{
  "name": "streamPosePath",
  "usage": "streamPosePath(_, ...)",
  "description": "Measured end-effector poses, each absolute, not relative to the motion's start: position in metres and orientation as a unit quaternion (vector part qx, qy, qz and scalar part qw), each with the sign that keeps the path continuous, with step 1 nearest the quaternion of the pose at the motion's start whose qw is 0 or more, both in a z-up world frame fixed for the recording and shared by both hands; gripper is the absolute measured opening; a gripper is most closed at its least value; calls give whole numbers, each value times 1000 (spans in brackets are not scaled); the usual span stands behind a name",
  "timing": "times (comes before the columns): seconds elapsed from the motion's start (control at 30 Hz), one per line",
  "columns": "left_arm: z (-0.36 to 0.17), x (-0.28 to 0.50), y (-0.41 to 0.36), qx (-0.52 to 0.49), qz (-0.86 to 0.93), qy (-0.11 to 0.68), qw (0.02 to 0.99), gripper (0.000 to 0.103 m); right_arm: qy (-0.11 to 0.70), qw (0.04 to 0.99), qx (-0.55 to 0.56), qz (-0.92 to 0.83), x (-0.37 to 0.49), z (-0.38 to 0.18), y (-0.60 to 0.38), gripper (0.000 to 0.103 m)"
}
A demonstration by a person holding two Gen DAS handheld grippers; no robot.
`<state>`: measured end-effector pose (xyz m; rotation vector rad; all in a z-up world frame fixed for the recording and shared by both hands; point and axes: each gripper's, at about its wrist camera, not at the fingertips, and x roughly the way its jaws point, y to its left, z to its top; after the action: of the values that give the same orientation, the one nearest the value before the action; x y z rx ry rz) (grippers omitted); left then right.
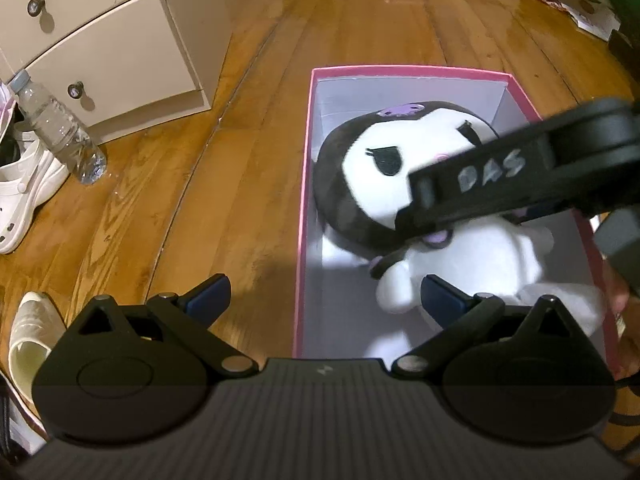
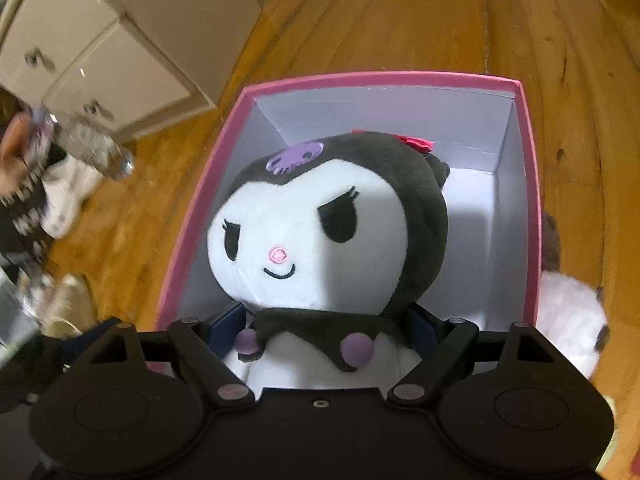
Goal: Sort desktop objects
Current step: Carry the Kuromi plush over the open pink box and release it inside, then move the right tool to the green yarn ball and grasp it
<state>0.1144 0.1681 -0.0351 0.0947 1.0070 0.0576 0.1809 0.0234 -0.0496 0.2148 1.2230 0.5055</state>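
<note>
Wooden floorboards (image 1: 360, 32), glossy and honey-coloured, fill the background of both views. At the upper left of the left wrist view stands a beige drawer unit (image 1: 100, 40), and below it a clear plastic water bottle (image 1: 56, 128) leans beside white shoes (image 1: 24, 196).

On the floor, right of centre, sits an open box with a pink rim (image 1: 305, 200) and pale grey inner walls. Inside it is a plush toy (image 2: 320, 232) with a white face, a dark hood bearing a purple skull, and a dark collar with purple pompoms. The toy's head points toward the far end of the box, its body toward the camera.

The right gripper (image 2: 328, 330) straddles the toy's body just below the collar, one blue pad on each side. Its jaws stand fairly wide, and the pads are half hidden by the plush, so whether they press on the toy or merely flank it cannot be told. Gripping at the narrow neck, under the large head, is probably meant to control the soft toy while it goes into the box.

The left gripper (image 1: 326, 296) hovers over the near left edge of the box, fingers spread apart and holding nothing. It seems to wait clear of the work.

At the right edge of the right wrist view, another white and brown plush (image 2: 568, 312) lies outside the box, likely awaiting sorting.
</note>
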Motion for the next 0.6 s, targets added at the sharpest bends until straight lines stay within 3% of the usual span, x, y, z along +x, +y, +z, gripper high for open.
streamPosePath(0.3,-30,113,157,47,18,465,884,103,476,788,198,336,156,-5,-20,88)
streamPosePath(0.6,-17,90,127,47,-34,460,886,103,303,887,85,338,80,47,-80,88)
